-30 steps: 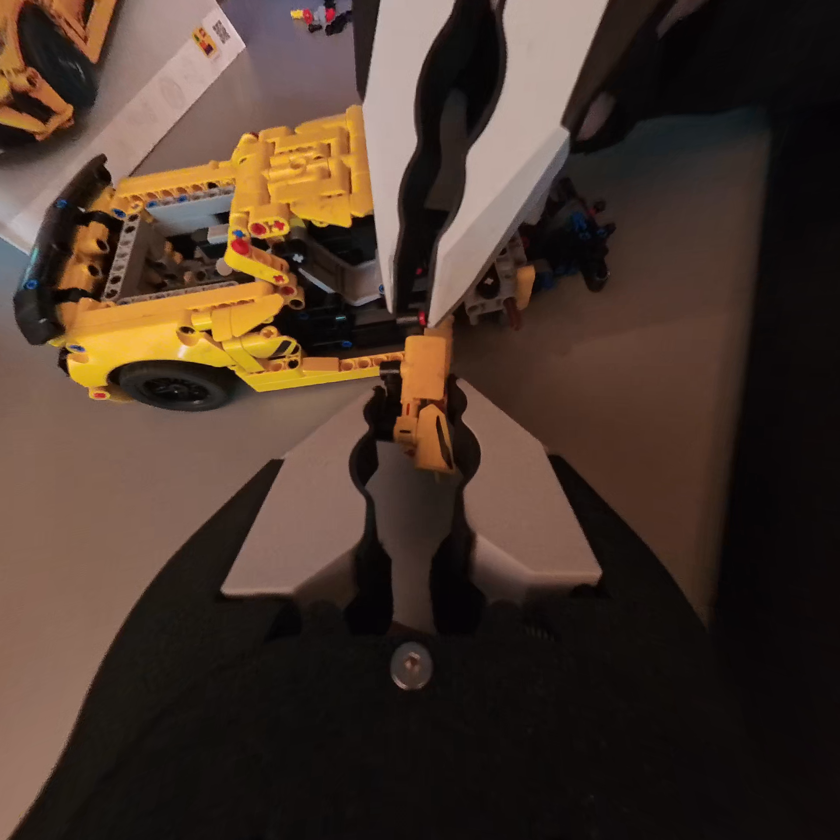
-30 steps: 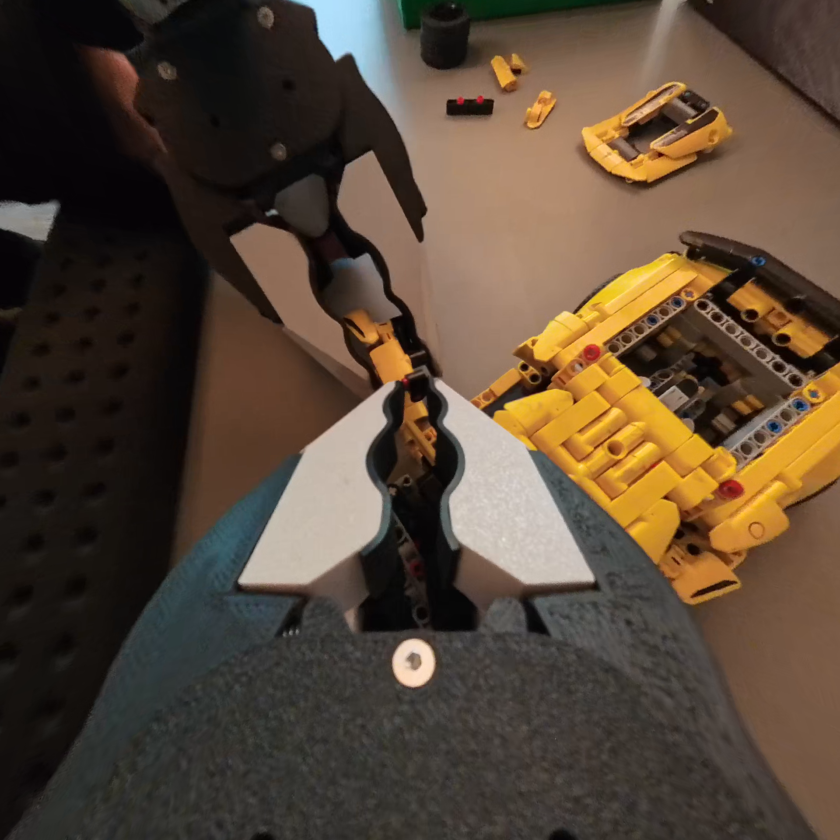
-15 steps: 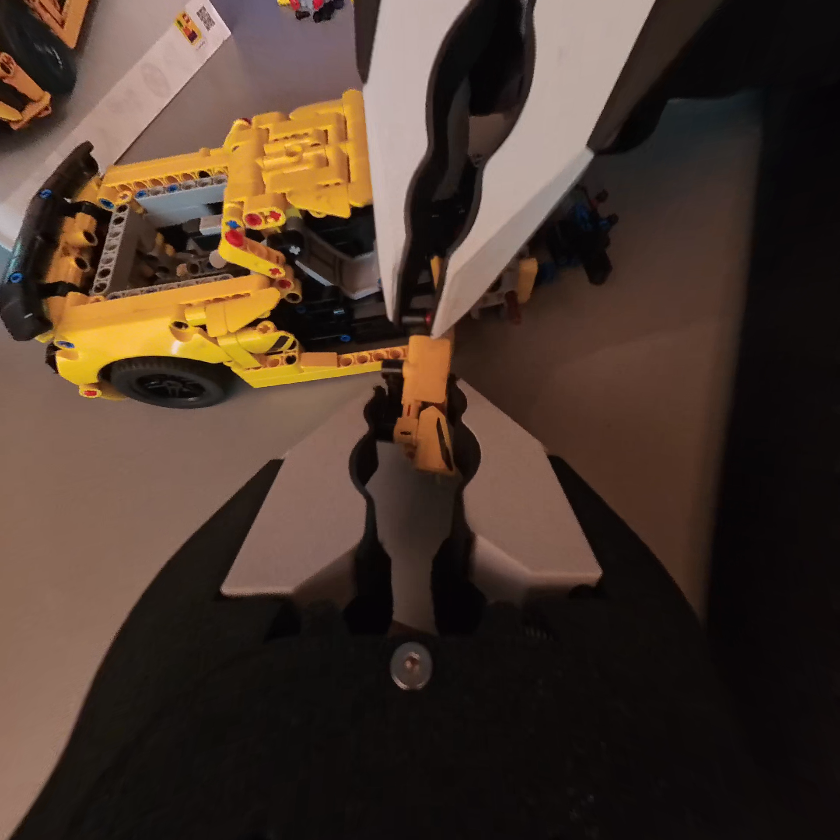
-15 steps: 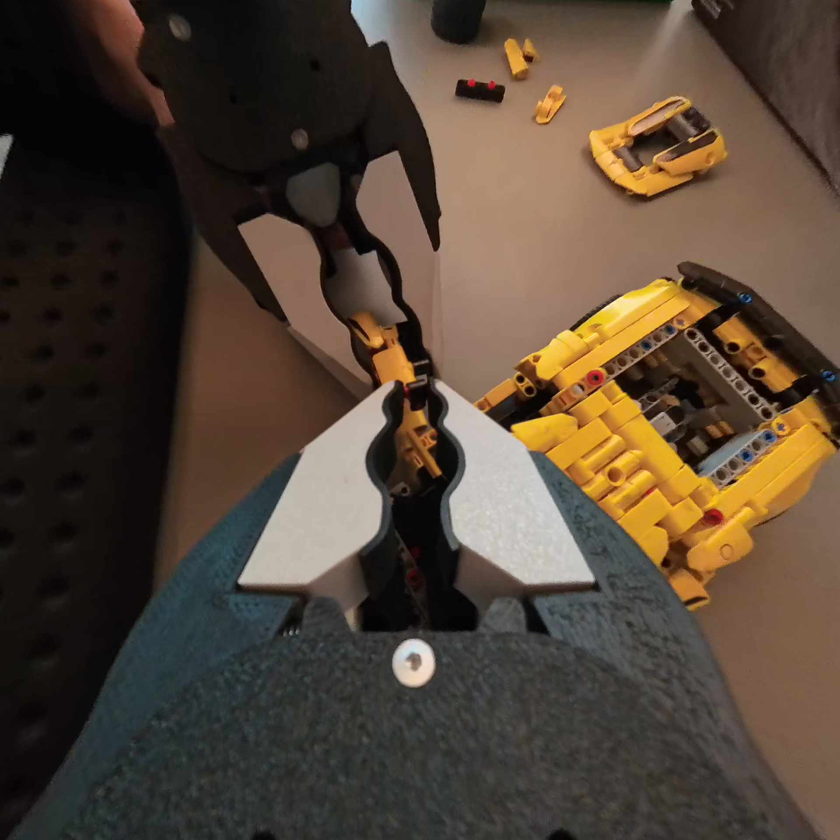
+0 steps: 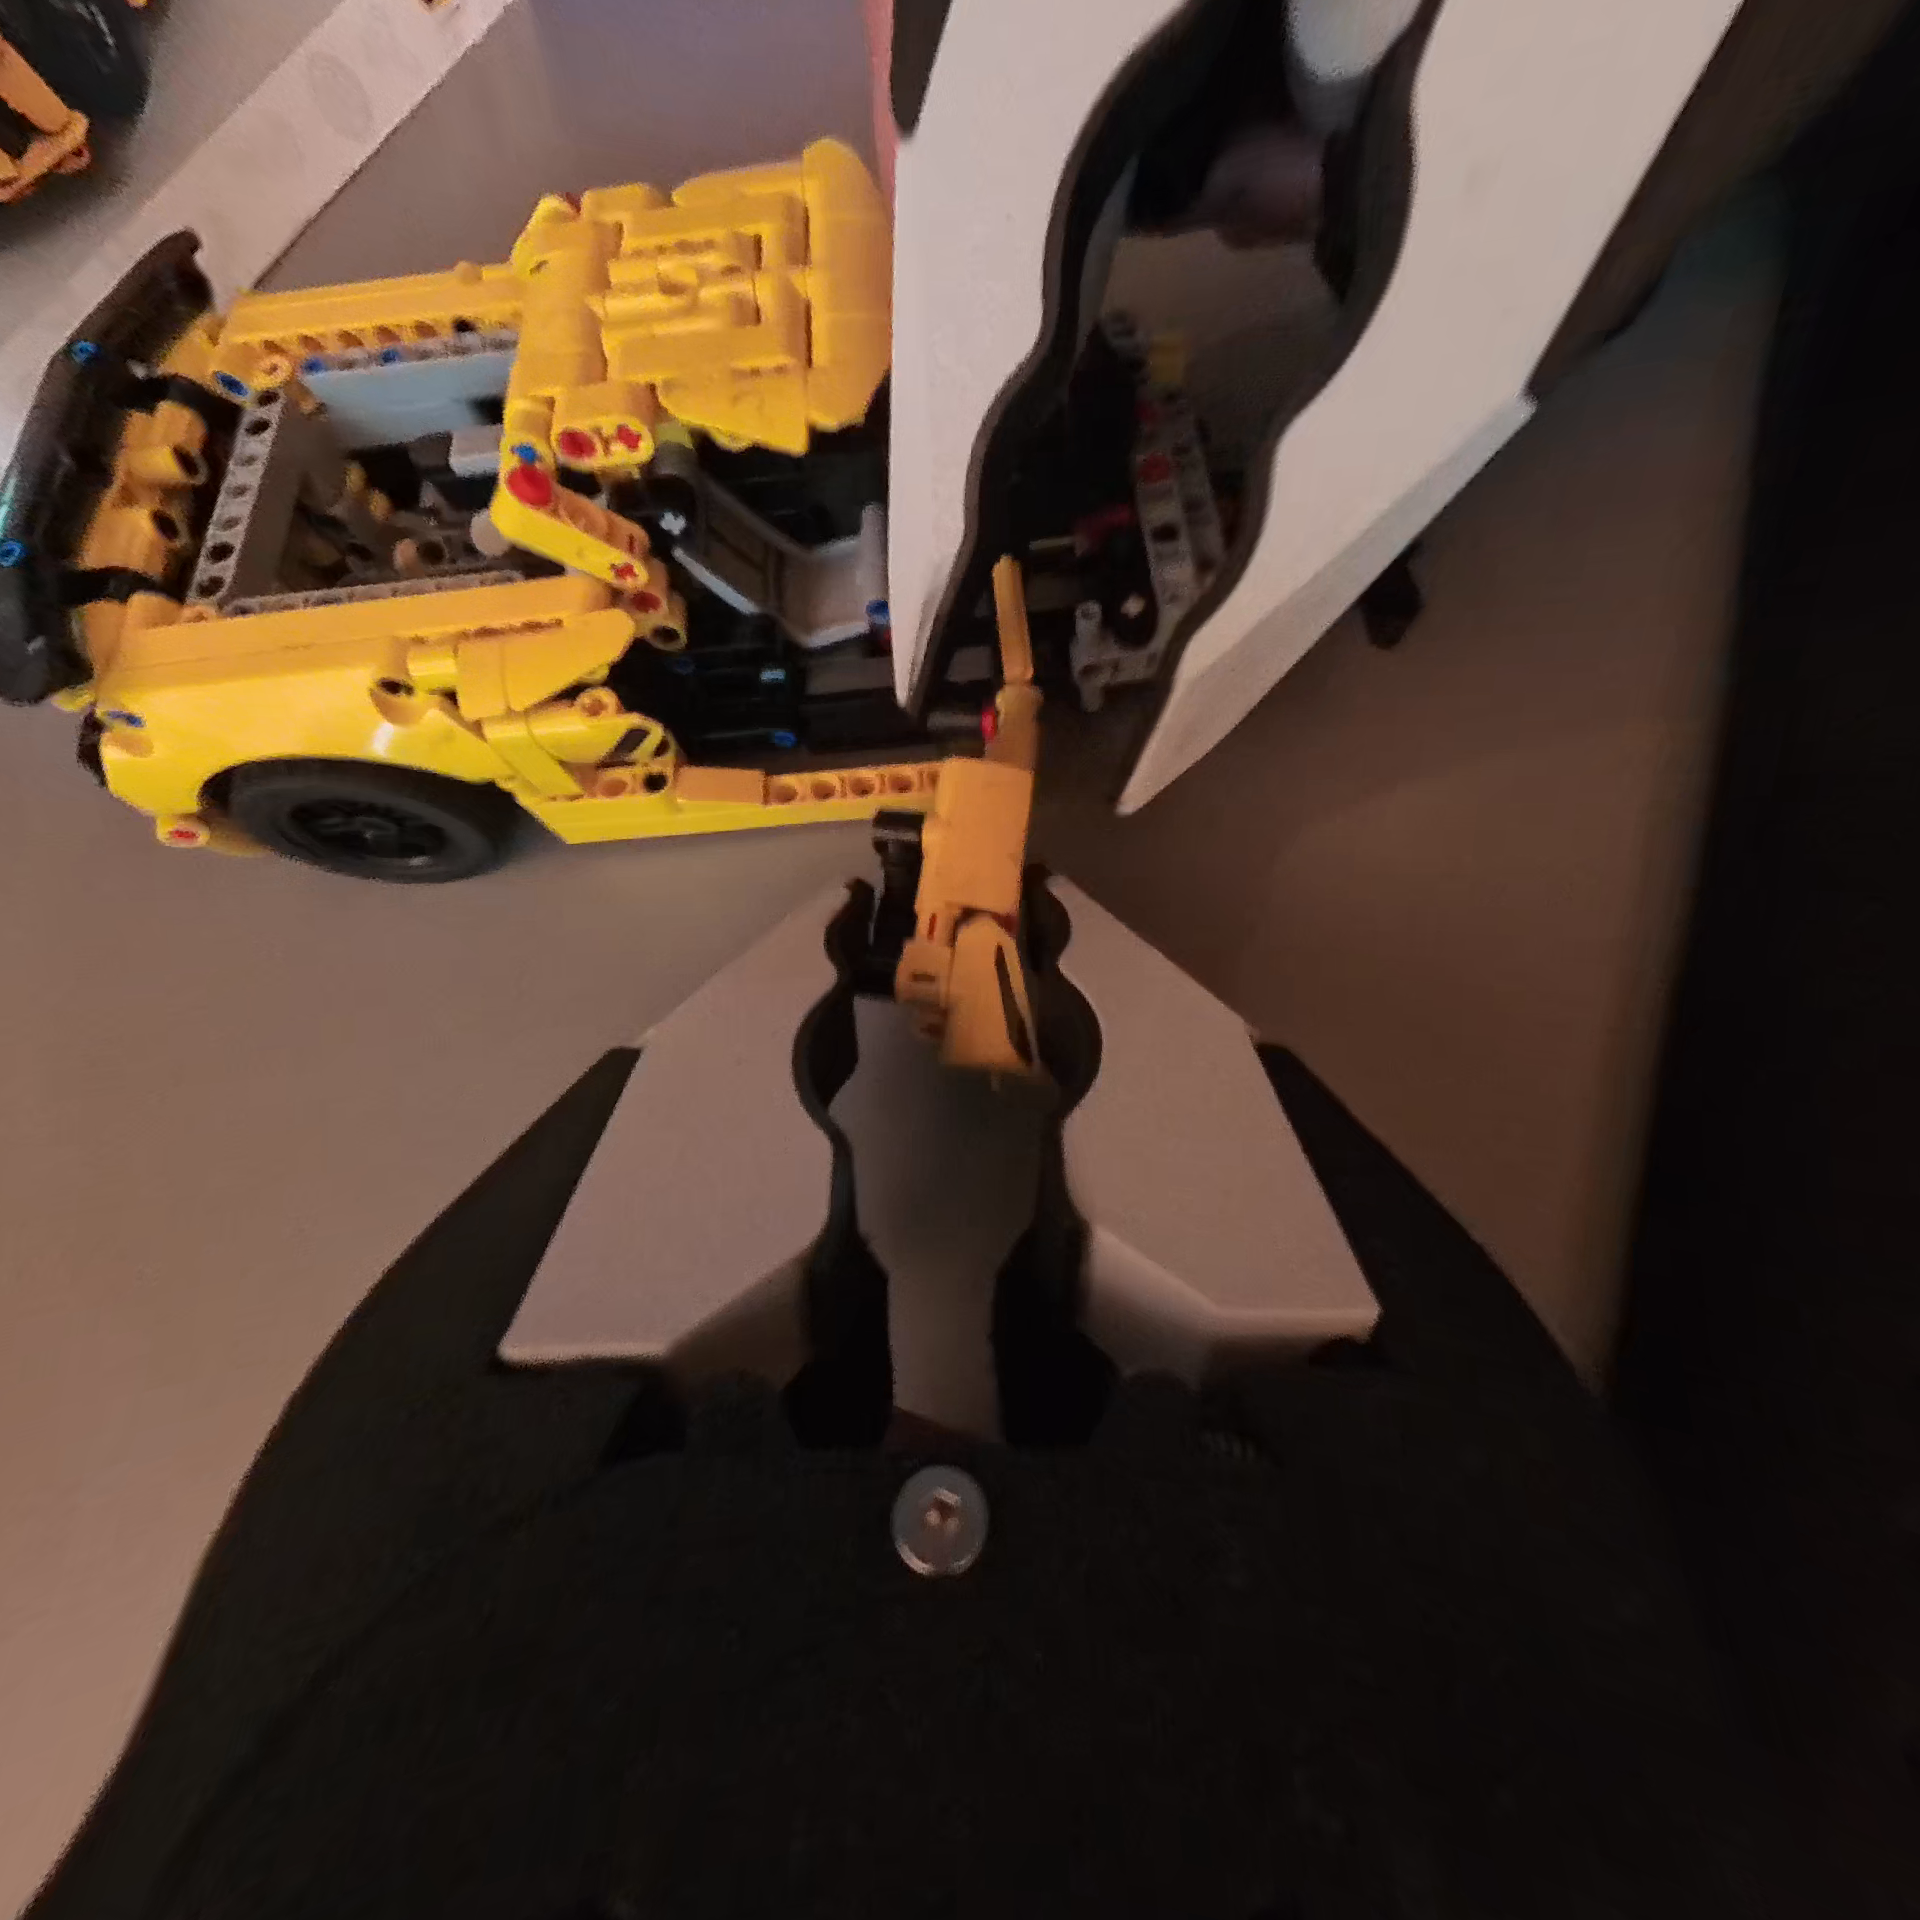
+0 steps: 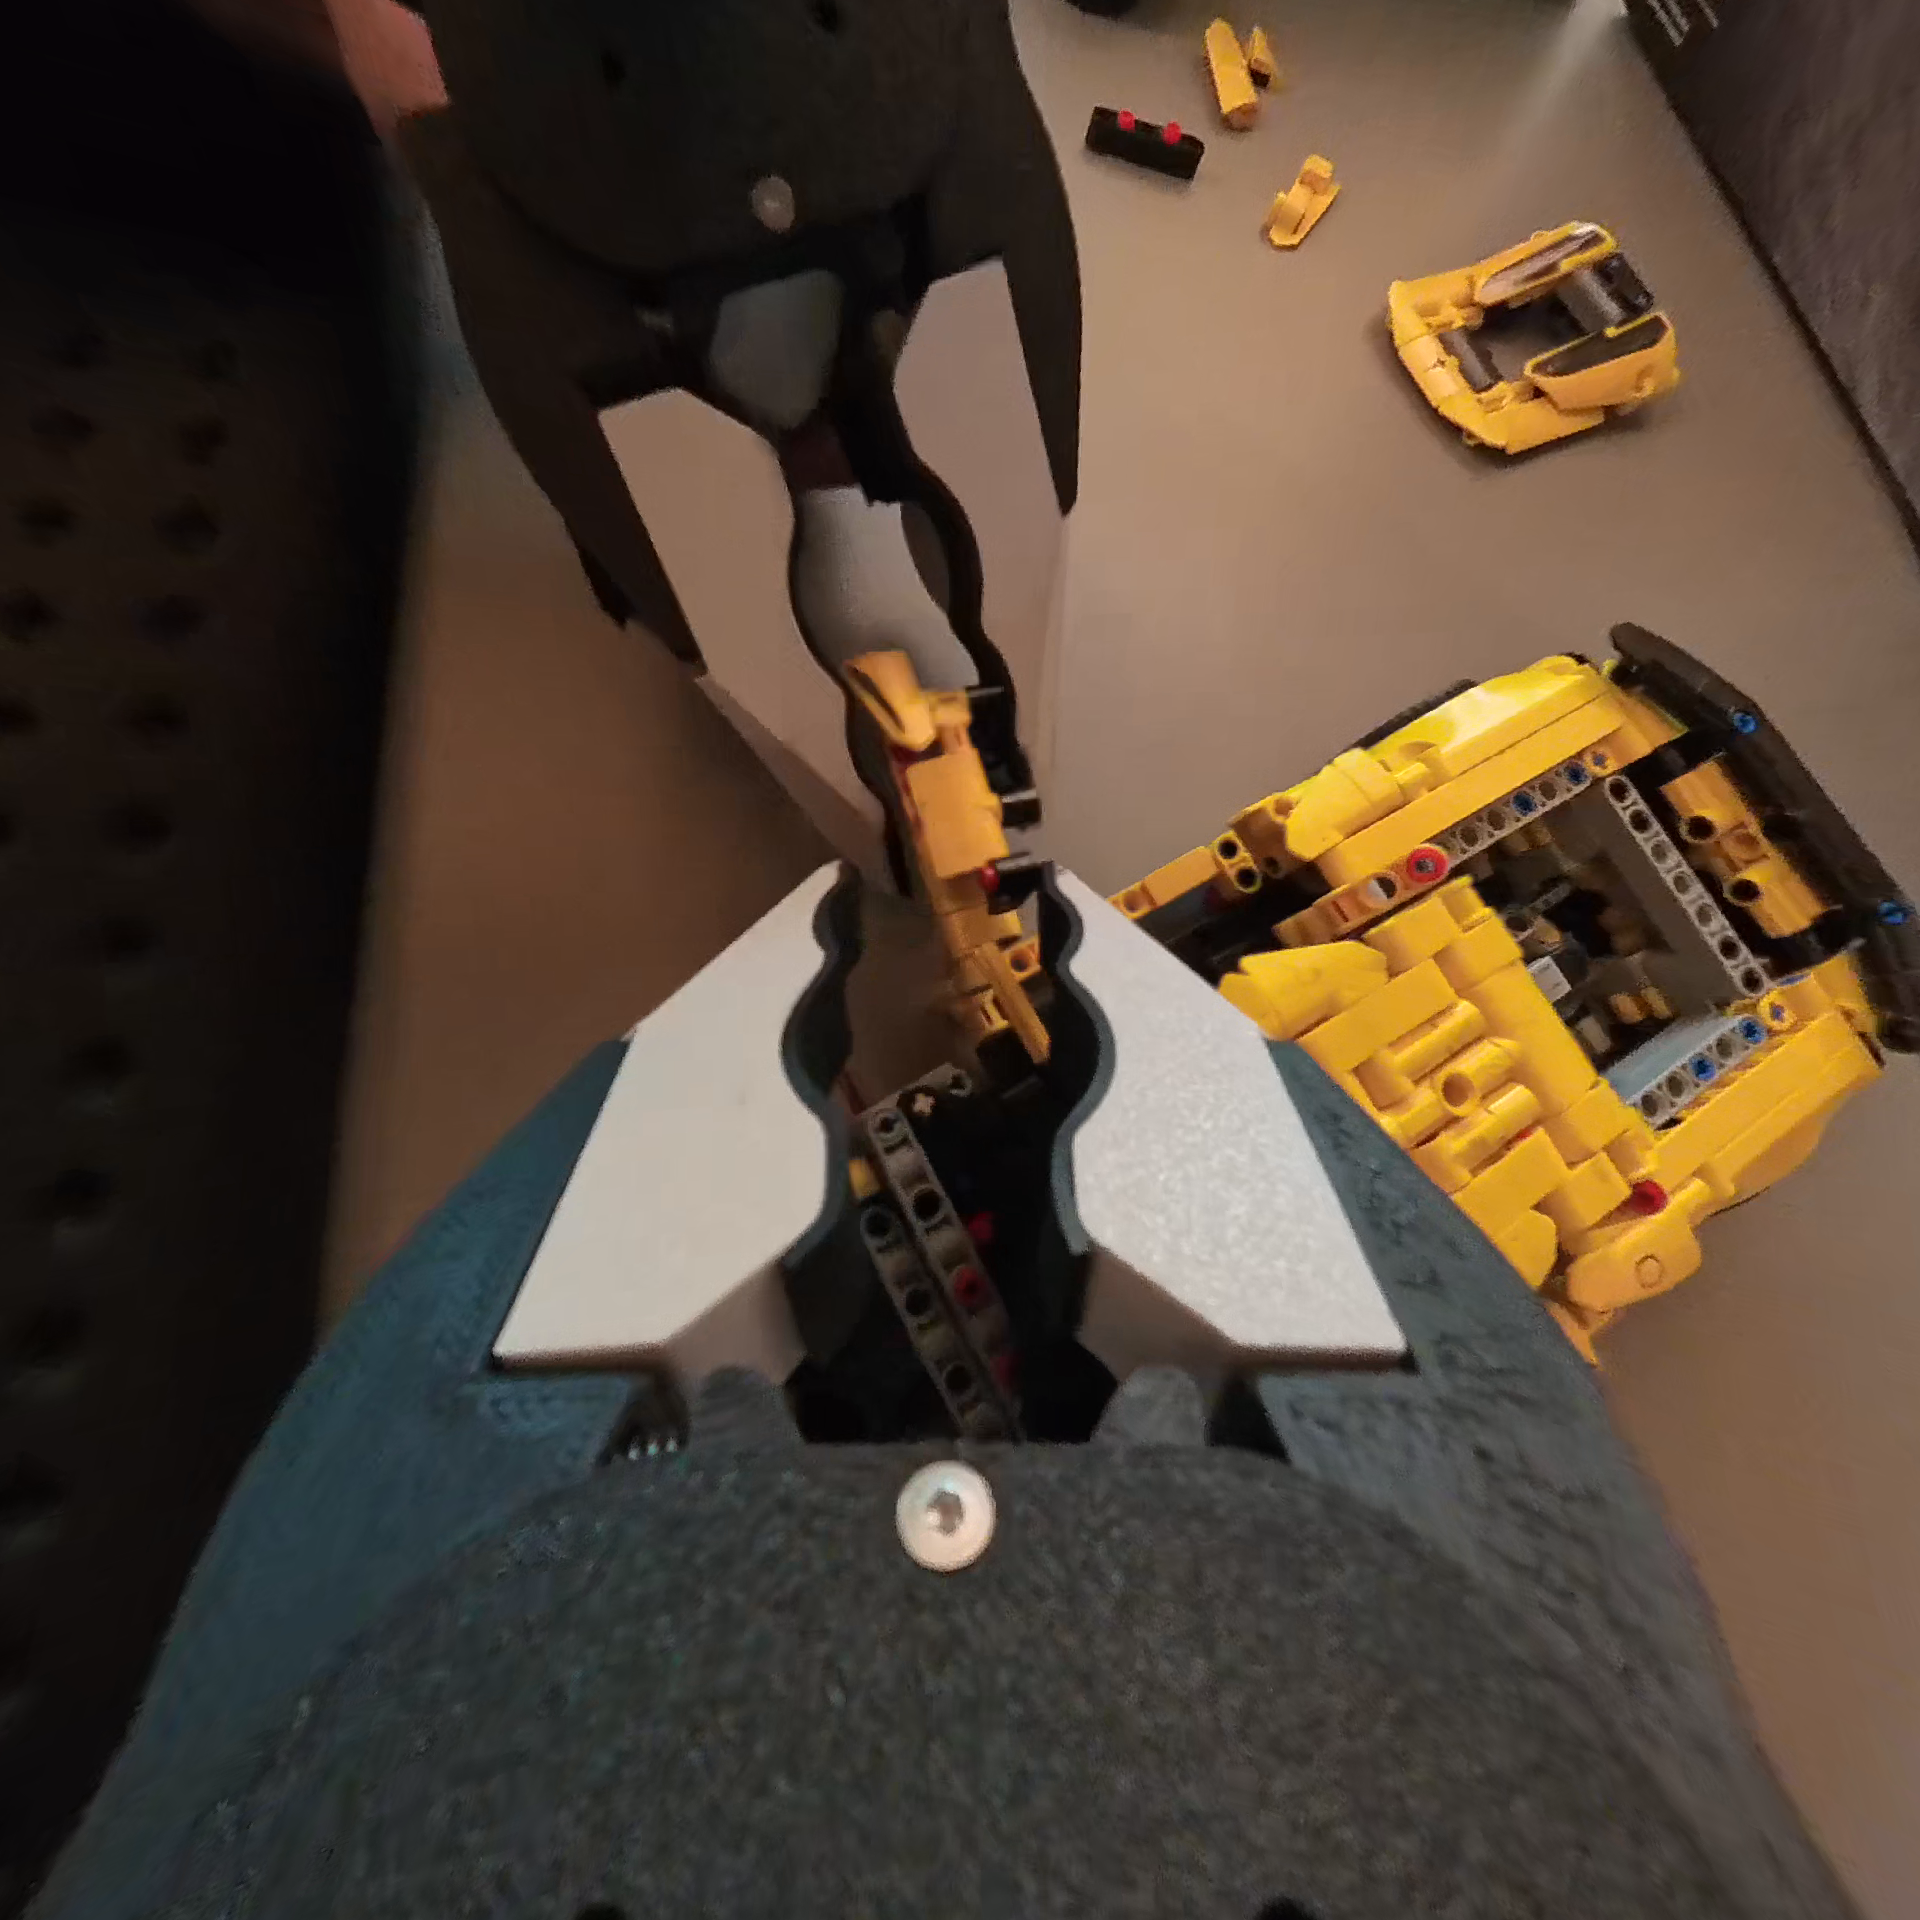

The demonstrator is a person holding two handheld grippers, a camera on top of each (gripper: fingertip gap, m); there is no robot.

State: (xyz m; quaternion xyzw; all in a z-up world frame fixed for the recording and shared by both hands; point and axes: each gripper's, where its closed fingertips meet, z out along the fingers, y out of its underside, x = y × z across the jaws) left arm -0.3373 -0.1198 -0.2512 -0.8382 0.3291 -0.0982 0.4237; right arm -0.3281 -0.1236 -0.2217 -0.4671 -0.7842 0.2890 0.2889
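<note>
My left gripper [image 5: 951,904] is shut on a small yellow brick panel [image 5: 971,883] with black pins. The panel stands at the front end of the side beam of a yellow brick car [image 5: 416,644] that rests on the grey table. My right gripper [image 6: 945,894] is open, and its fingers straddle the upper strip of the same panel [image 6: 940,790] and the car's grey and black front frame [image 6: 925,1226]. In the left wrist view the right gripper [image 5: 1023,743] comes down from above. In the right wrist view the left gripper [image 6: 956,821] reaches in from the top and the car [image 6: 1507,997] lies to the right.
A loose yellow body section [image 6: 1527,343], small yellow pieces [image 6: 1299,203] and a black piece with red pins [image 6: 1143,140] lie on the far table. A paper sheet [image 5: 312,114] and another yellow model [image 5: 42,135] lie beyond the car. A dark perforated surface [image 6: 156,727] borders the left. Only a small space, under 4 cm, lies between the two pairs of fingers. From the left gripper's tips to the loose yellow body section [image 6: 1527,343] is close to 25 cm.
My right gripper was pinched on the panel's top; its fingers have now spread apart. My left gripper keeps its hold on the panel. Both views have moved in closer to the car.
</note>
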